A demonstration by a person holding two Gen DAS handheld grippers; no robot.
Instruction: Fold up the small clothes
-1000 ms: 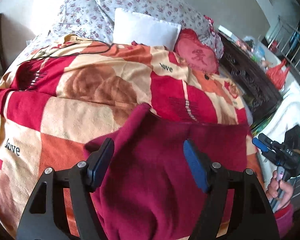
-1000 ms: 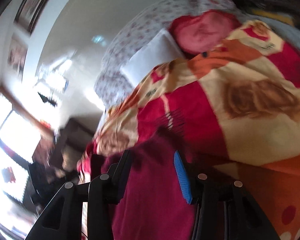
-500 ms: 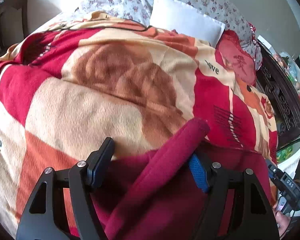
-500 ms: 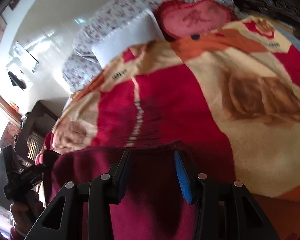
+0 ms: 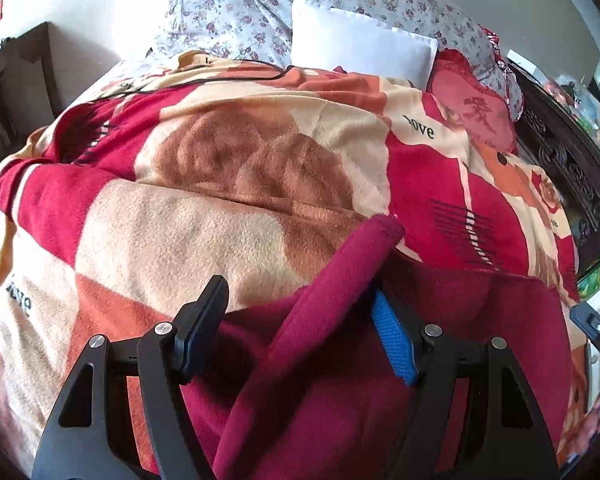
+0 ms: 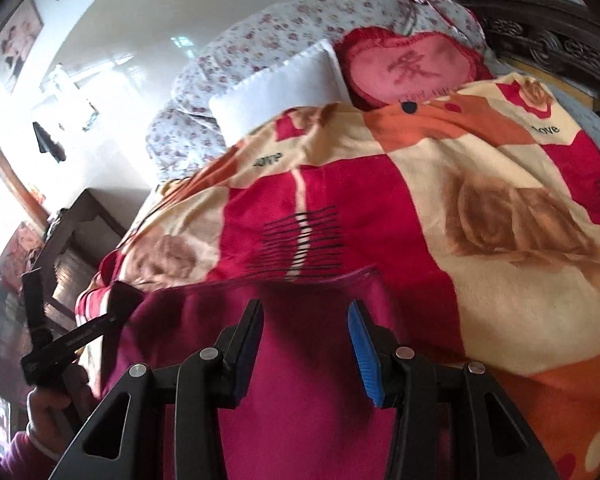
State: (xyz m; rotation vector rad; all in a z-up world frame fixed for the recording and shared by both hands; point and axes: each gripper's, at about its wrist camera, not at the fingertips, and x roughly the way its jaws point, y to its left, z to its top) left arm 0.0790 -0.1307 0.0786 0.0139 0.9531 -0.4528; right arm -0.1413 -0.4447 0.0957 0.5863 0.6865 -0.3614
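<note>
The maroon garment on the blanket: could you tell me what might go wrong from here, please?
1. In the left wrist view a fold of the maroon garment drapes over one finger of the left claw; it may snag or drag.
2. The right claw hovers open over the cloth near its far edge; closing there could also pinch the plush blanket underneath.

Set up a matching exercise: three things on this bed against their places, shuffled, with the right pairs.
Things:
1. plain white rectangular pillow
2. pink heart-shaped cushion with red trim
3. dark red fleece garment

Places:
a. near edge of the bed, under both grippers
b. at the head of the bed, against the floral pillows
c. between the white pillow and the dark carved furniture

Pairs: 1-b, 2-c, 3-a
</note>
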